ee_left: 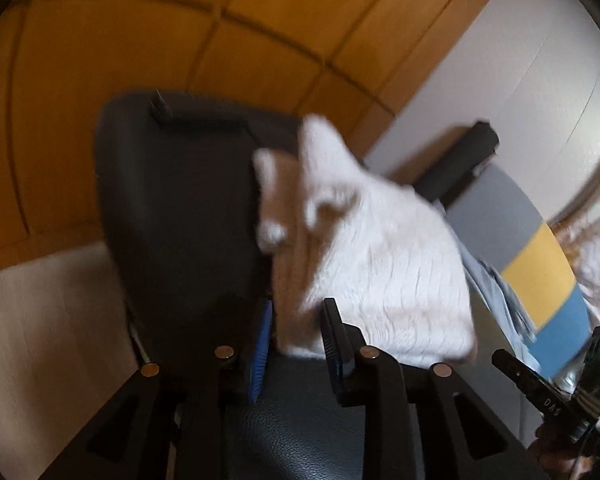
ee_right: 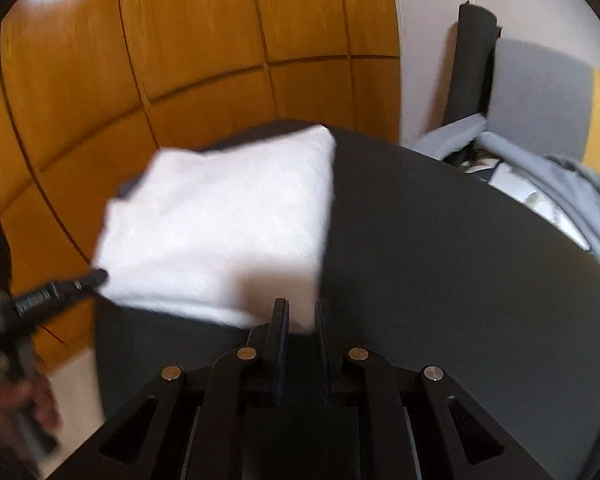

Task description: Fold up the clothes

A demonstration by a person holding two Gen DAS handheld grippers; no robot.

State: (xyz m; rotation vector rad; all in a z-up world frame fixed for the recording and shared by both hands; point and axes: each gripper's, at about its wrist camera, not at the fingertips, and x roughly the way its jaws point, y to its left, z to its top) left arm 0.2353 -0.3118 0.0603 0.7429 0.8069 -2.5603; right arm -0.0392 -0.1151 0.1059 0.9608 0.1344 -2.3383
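On the black table (ee_right: 440, 260), the white fluffy garment (ee_right: 220, 232) is sitting as a compact folded square, long edge running away from both tools. Right gripper (ee_right: 302, 320) is nipping its near corner, fingers almost together; left gripper (ee_left: 296, 332) is straddling the near-left edge, jaws spread. Both are equally close.
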